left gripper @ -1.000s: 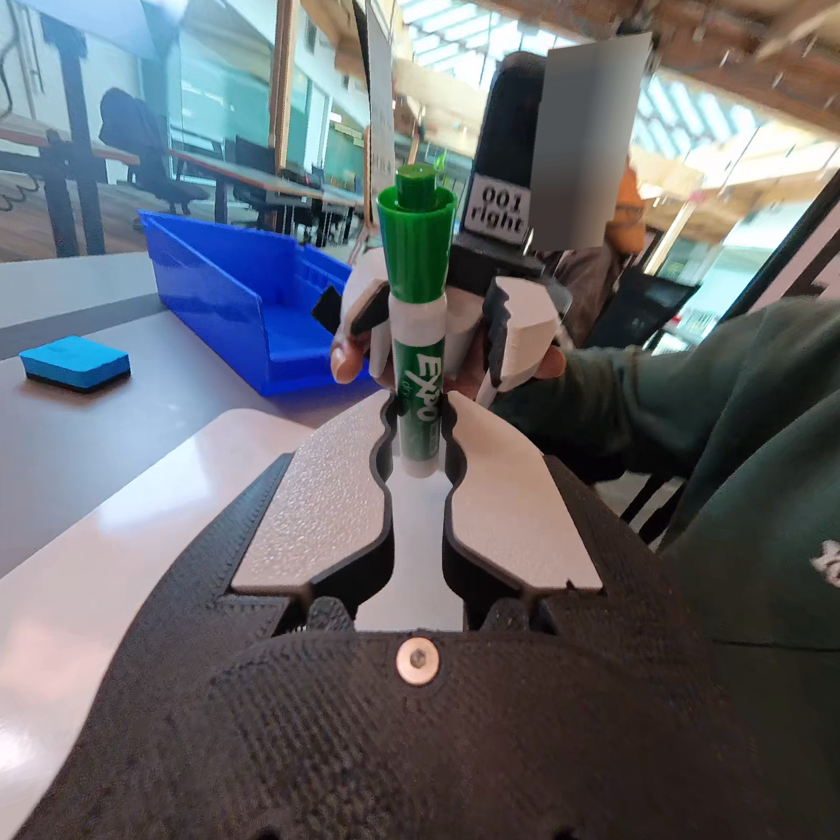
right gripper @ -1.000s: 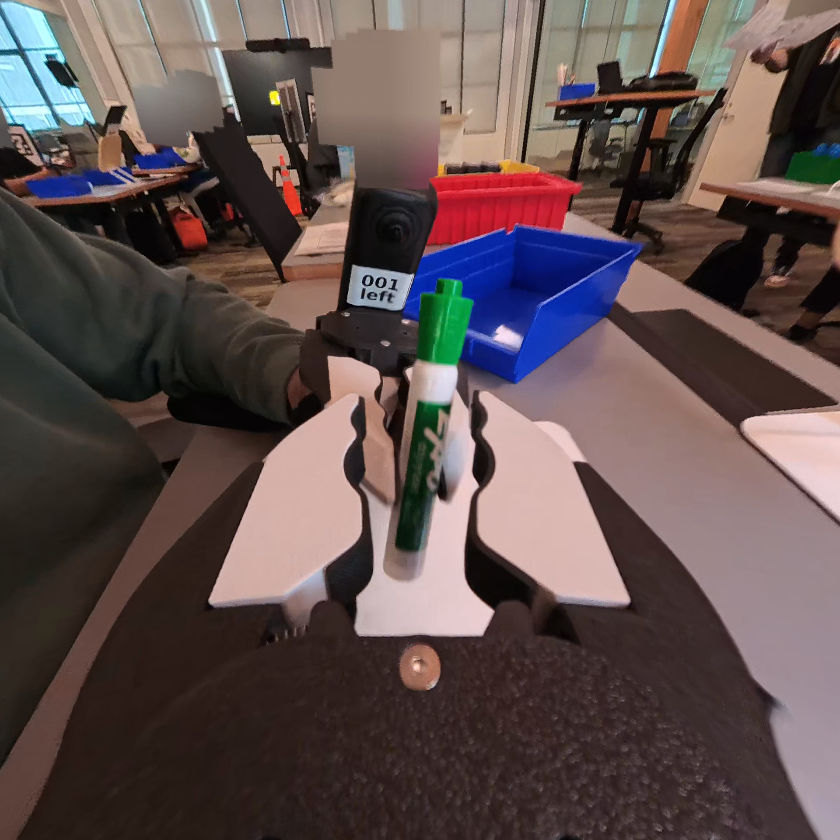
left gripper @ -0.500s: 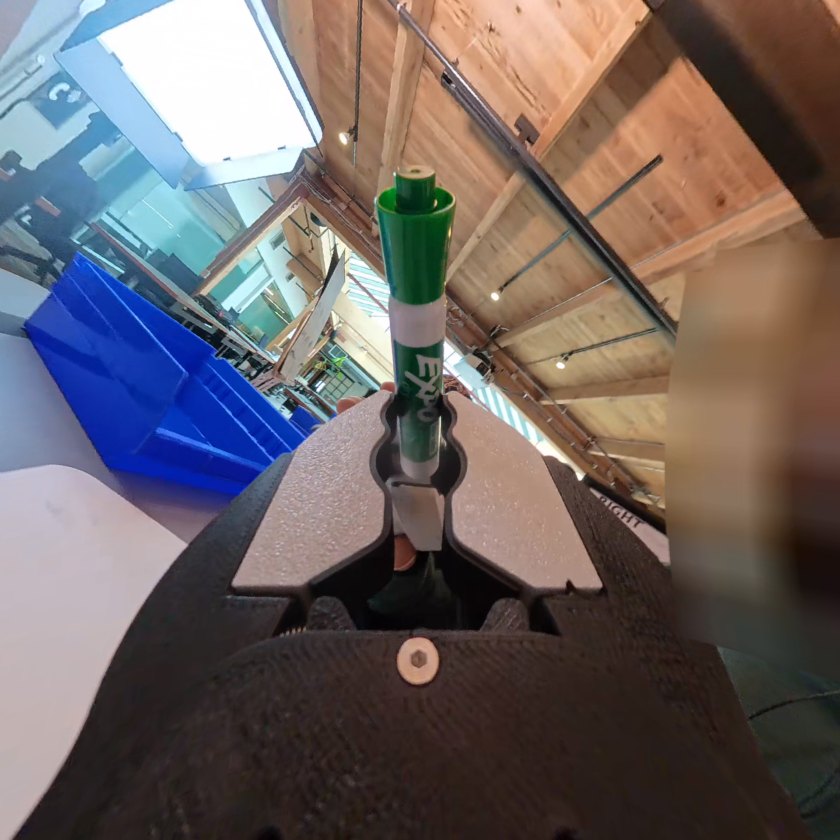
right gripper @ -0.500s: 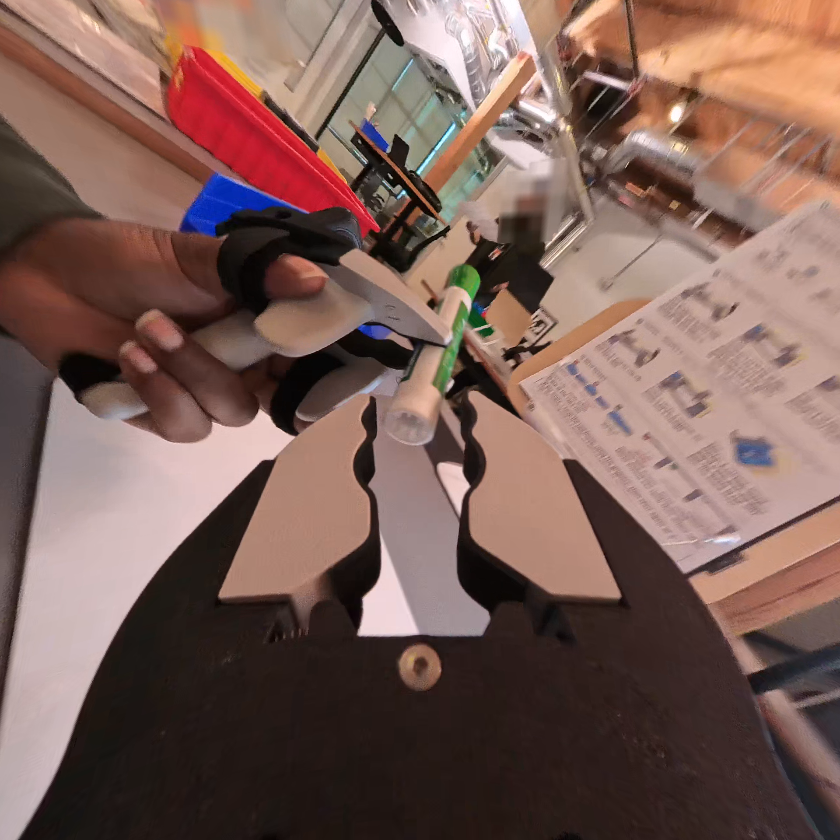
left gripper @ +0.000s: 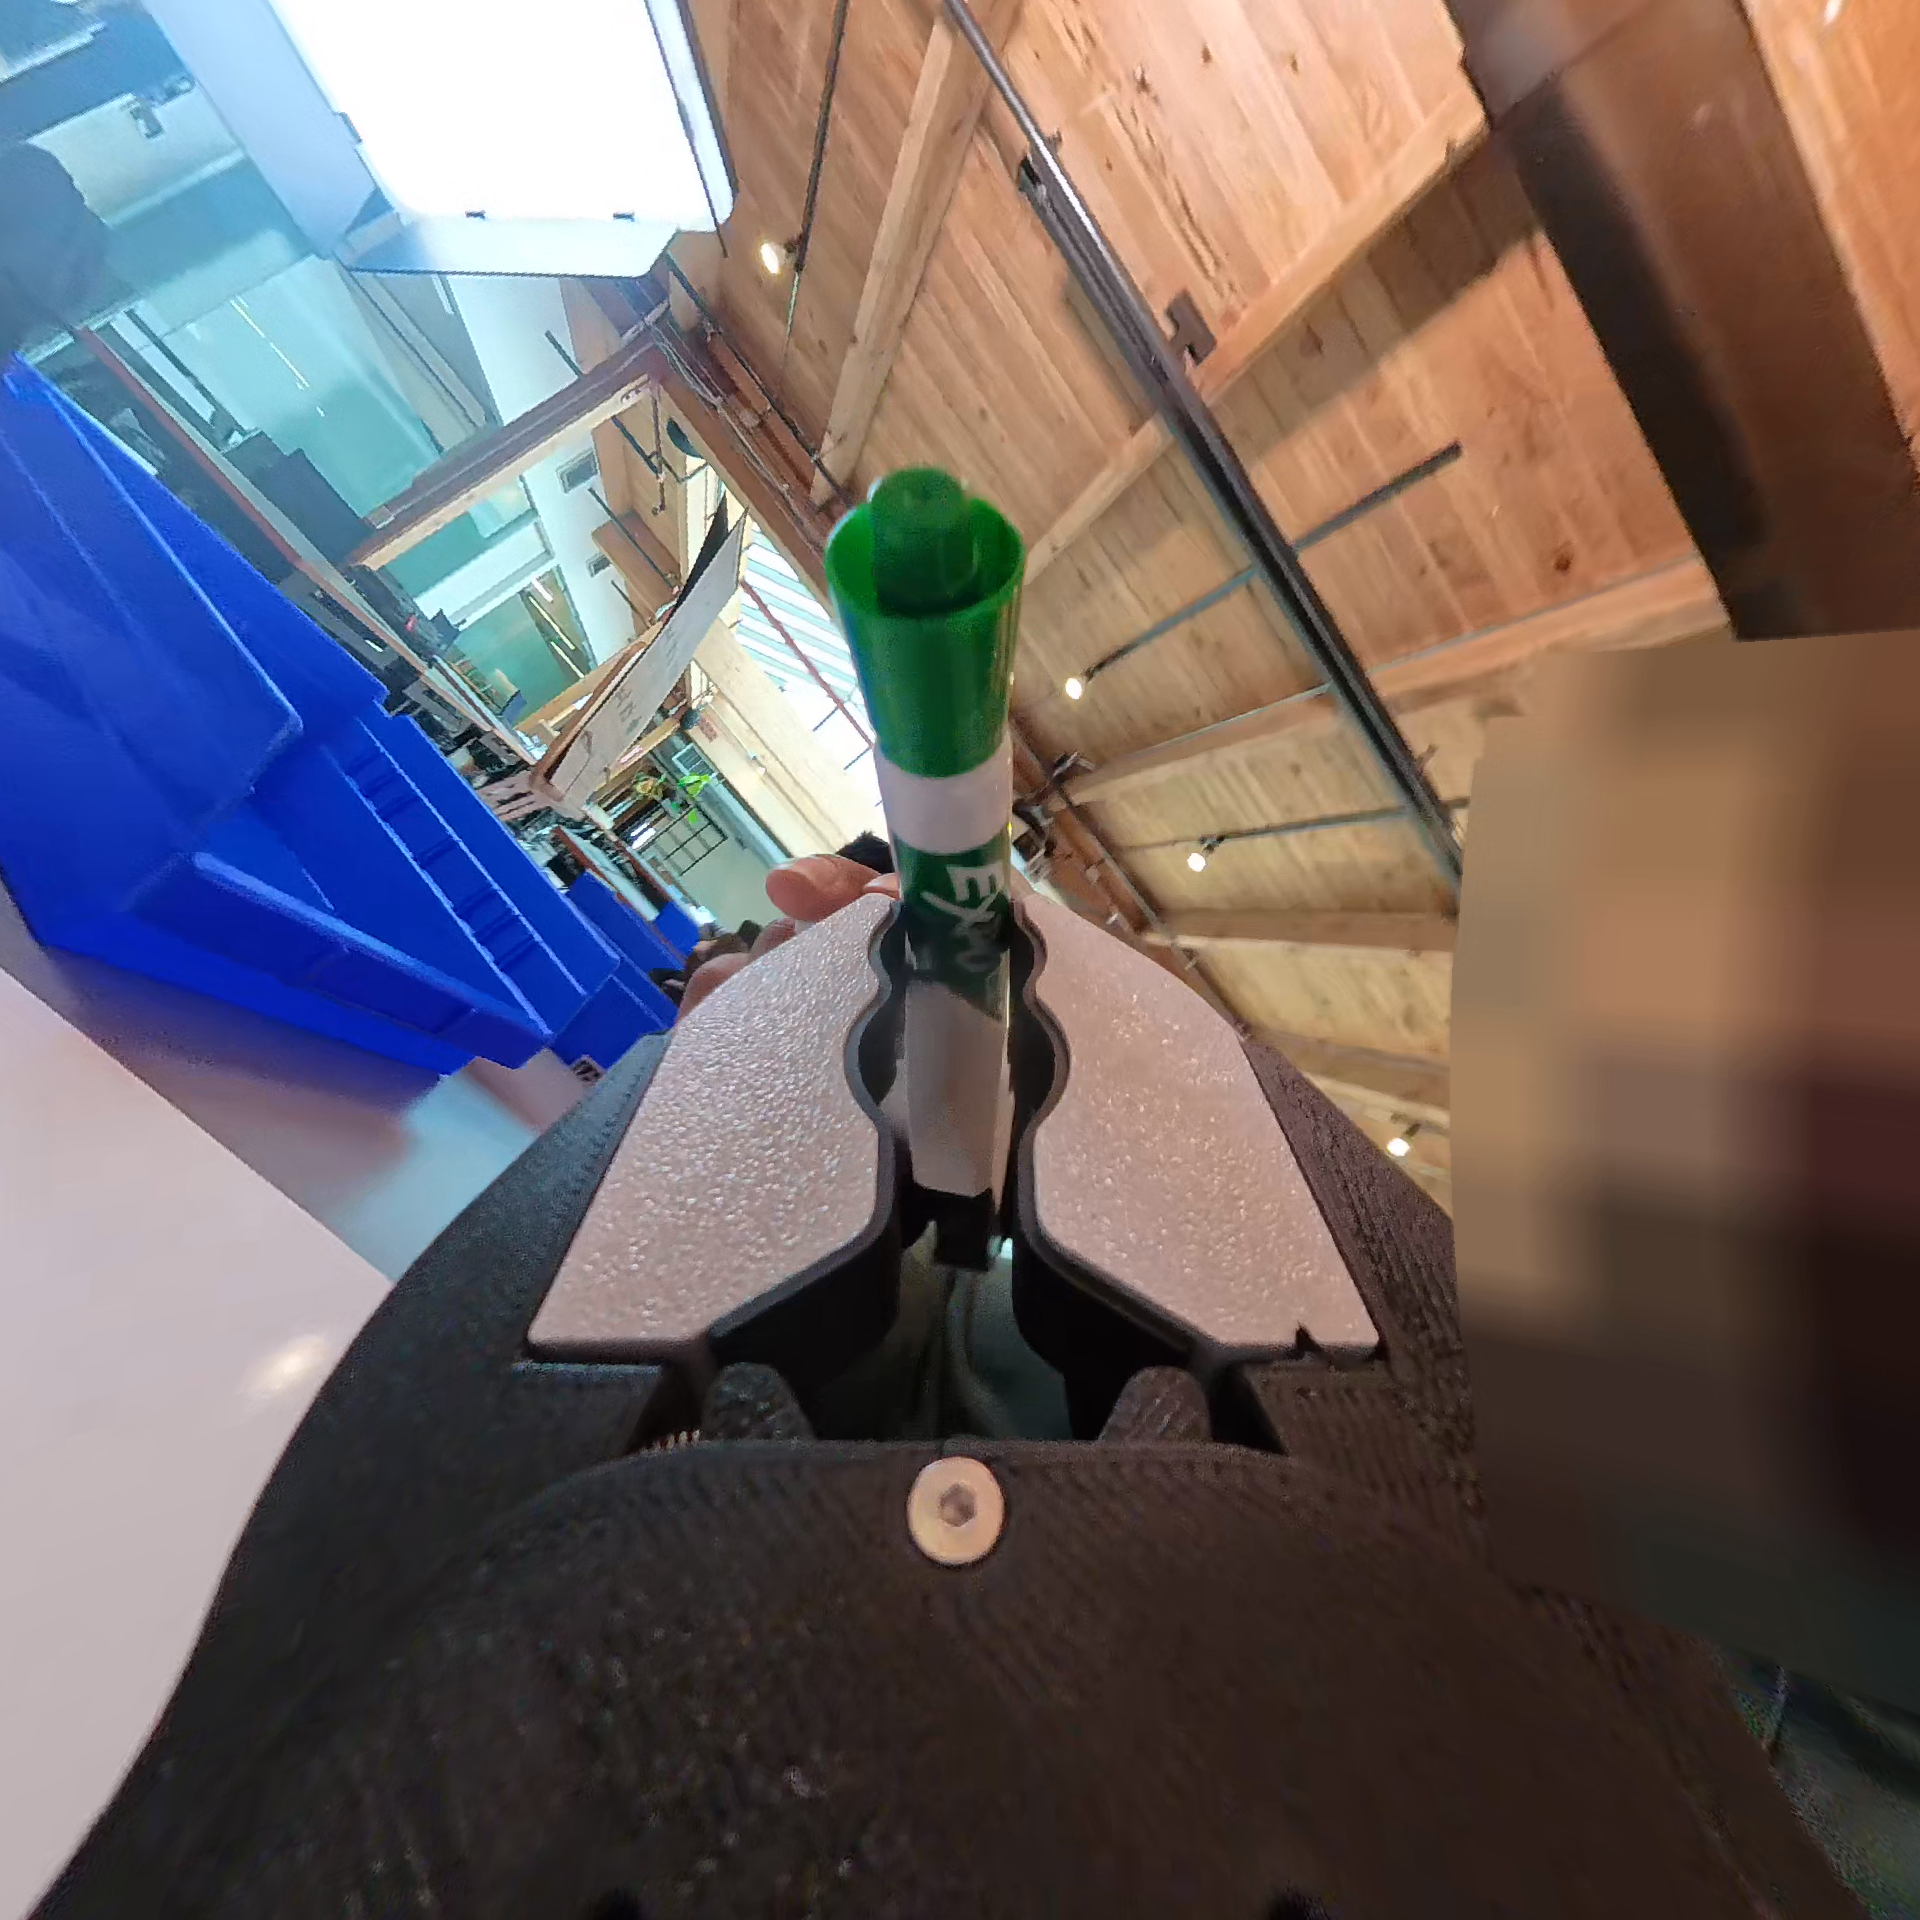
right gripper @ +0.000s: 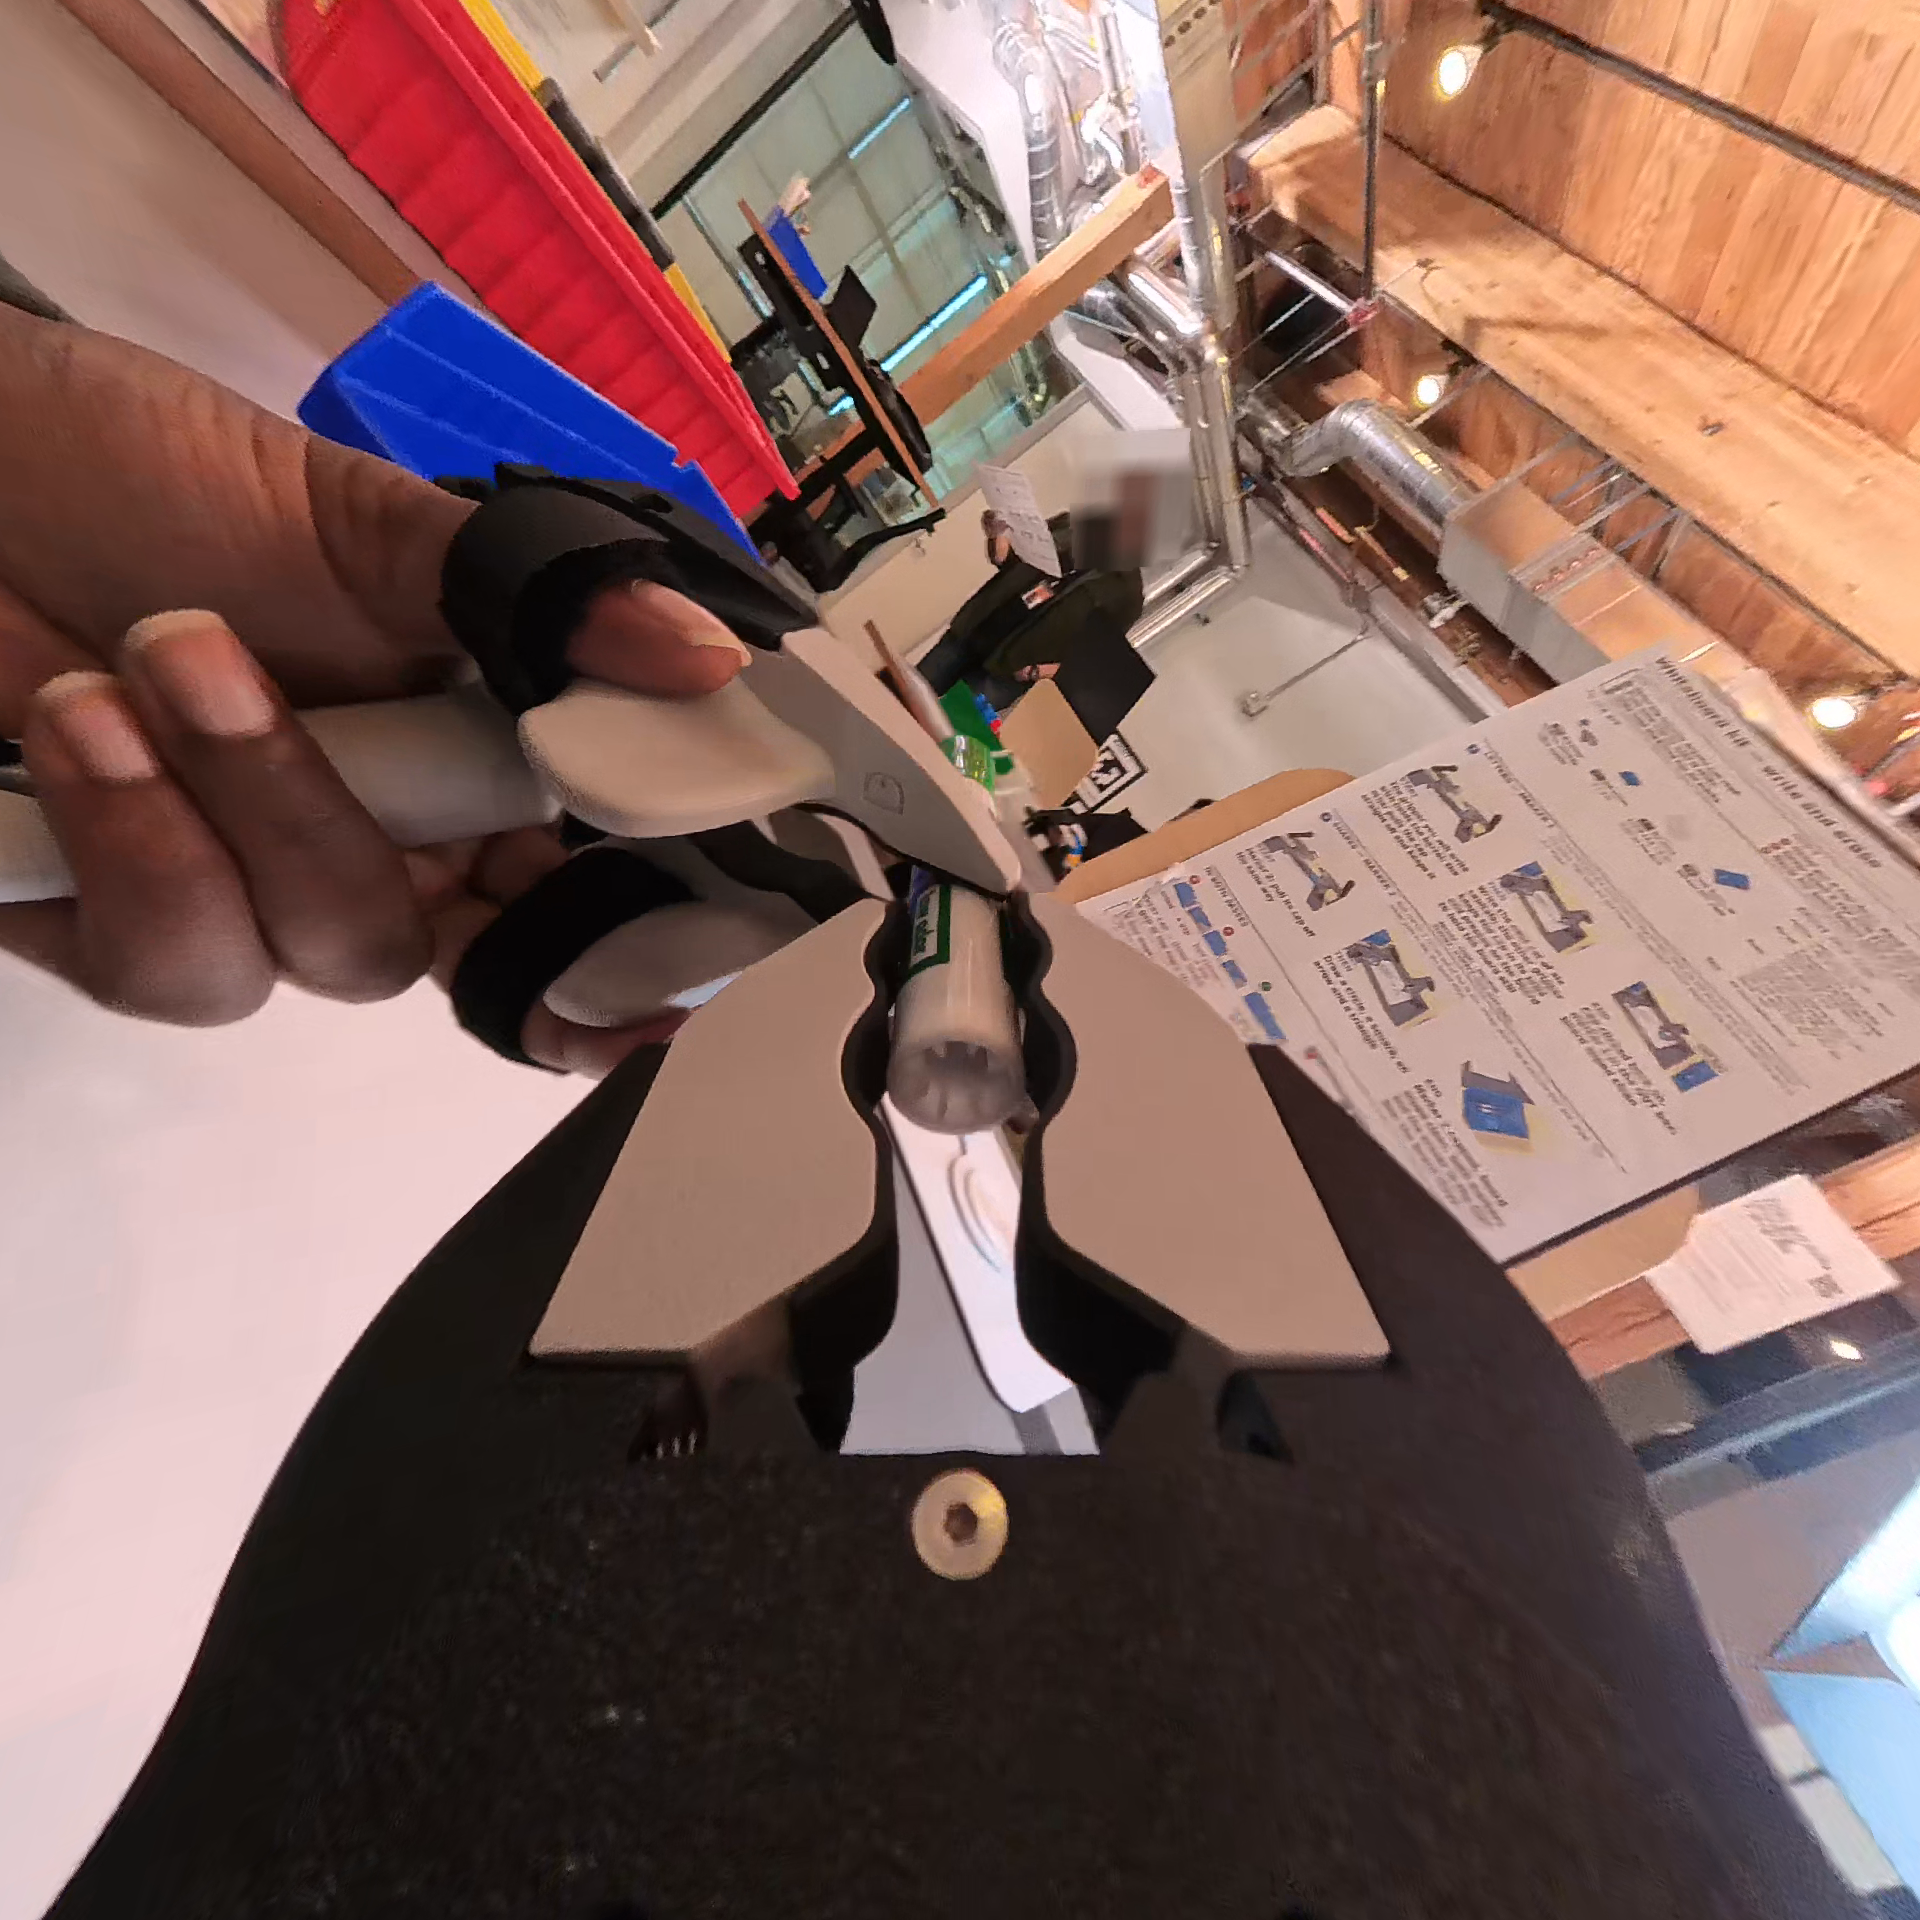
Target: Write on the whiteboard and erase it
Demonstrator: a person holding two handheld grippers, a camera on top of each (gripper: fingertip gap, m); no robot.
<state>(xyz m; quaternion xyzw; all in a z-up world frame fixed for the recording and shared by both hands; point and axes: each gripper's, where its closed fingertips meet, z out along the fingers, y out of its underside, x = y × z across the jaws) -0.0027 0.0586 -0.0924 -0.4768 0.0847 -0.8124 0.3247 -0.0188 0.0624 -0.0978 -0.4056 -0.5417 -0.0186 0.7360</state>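
1. The left gripper (left gripper: pixel 951 997) is clamping a green-capped dry-erase marker (left gripper: pixel 940 790) between its nearly closed fingers (left gripper: pixel 727 1122), with the capped end sticking out past the fingertips toward the wooden ceiling.
2. The right gripper (right gripper: pixel 951 997) is closing narrowly around the white butt end of the same marker (right gripper: pixel 951 1023); whether both its fingers are pressing the barrel, I cannot tell.
3. In the right wrist view, a hand (right gripper: pixel 177 707) working the left gripper's white handle is lying left of the fingers.
4. The whiteboard (right gripper: pixel 208 1195) is spreading out below and left of the right fingers.
5. A blue bin (left gripper: pixel 208 810) is sitting left of the left fingers, and an instruction sheet (right gripper: pixel 1558 935) is lying right of the right ones.
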